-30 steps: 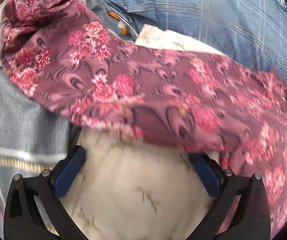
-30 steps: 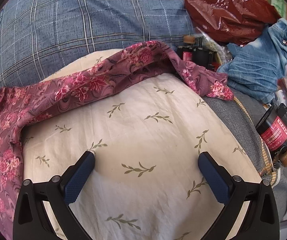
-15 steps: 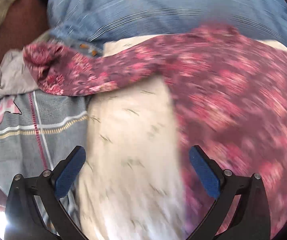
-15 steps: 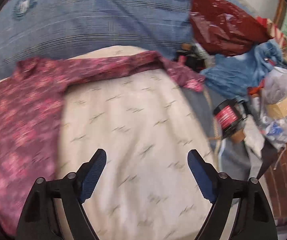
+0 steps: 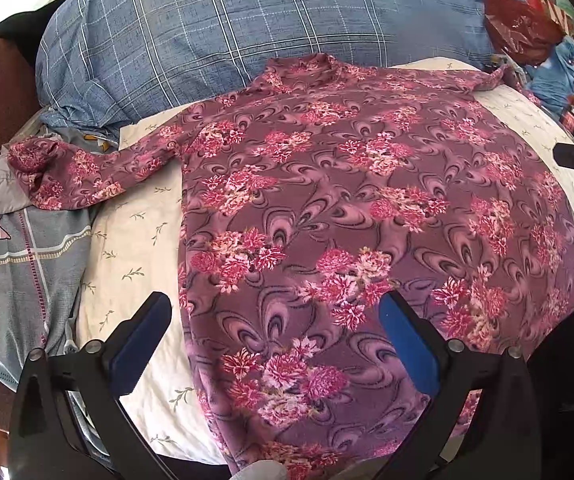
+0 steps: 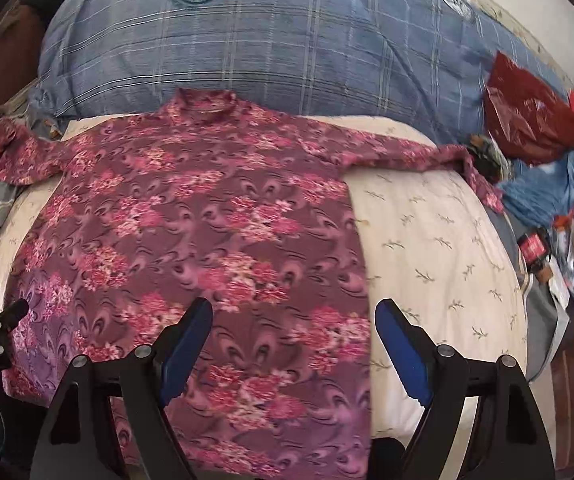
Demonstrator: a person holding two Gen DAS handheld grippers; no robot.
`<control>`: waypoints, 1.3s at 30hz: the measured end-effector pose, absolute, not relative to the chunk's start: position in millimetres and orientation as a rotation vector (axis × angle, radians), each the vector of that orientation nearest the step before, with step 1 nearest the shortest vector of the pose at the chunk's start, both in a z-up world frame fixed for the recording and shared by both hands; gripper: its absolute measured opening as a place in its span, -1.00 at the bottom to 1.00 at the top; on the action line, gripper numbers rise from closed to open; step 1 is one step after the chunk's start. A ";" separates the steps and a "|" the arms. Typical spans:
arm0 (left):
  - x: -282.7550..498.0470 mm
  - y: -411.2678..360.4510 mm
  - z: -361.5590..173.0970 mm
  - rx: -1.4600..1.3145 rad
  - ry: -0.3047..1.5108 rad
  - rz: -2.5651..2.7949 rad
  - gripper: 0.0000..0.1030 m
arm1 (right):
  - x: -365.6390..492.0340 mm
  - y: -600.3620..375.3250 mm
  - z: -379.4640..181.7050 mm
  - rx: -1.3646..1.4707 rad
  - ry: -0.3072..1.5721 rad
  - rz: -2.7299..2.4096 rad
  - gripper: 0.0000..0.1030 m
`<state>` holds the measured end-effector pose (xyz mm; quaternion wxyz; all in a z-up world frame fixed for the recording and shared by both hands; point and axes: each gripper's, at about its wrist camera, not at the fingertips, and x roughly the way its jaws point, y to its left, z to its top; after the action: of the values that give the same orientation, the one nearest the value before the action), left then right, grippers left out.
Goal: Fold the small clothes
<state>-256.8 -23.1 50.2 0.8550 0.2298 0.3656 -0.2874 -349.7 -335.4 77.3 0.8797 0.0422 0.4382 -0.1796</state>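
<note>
A maroon long-sleeved top with pink flowers (image 5: pixel 359 208) lies spread flat on a cream pillow (image 5: pixel 135 240), collar at the far side, both sleeves stretched sideways. It also shows in the right wrist view (image 6: pixel 207 232). My left gripper (image 5: pixel 275 340) is open and empty above the top's lower left hem. My right gripper (image 6: pixel 293 344) is open and empty above the top's lower right edge. The left sleeve (image 5: pixel 71 168) bunches at the pillow's left edge; the right sleeve (image 6: pixel 419 152) runs off the pillow's right side.
A large blue plaid pillow (image 6: pixel 267 40) lies behind. A grey checked cloth (image 5: pixel 15 264) is at the left. At the right are a red plastic bag (image 6: pixel 531 120), blue denim (image 6: pixel 555 188), a dark jar (image 6: pixel 535 248) and clutter.
Both grippers have pulled back and up from the pillow. The top, earlier held bunched across the far side, now lies spread flat with its whole body in view.
</note>
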 end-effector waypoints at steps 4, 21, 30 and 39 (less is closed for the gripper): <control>-254.1 -20.8 50.4 0.486 0.768 -0.587 1.00 | -346.7 -326.0 72.7 0.095 0.905 -0.366 0.65; -261.3 -26.1 48.0 0.406 0.933 -0.601 1.00 | -362.2 -311.4 62.0 0.080 0.837 -0.341 0.66; -265.5 -26.5 57.5 0.406 0.874 -0.605 1.00 | -372.8 -315.3 61.8 0.094 0.830 -0.360 0.66; -258.7 -28.4 66.7 0.359 0.861 -0.616 1.00 | -390.3 -315.0 66.0 0.061 0.820 -0.408 0.65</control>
<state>-258.8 -28.4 66.7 0.8477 0.1704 0.4086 -0.2923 -390.3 -315.0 66.0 0.8965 0.0293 0.3959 -0.1969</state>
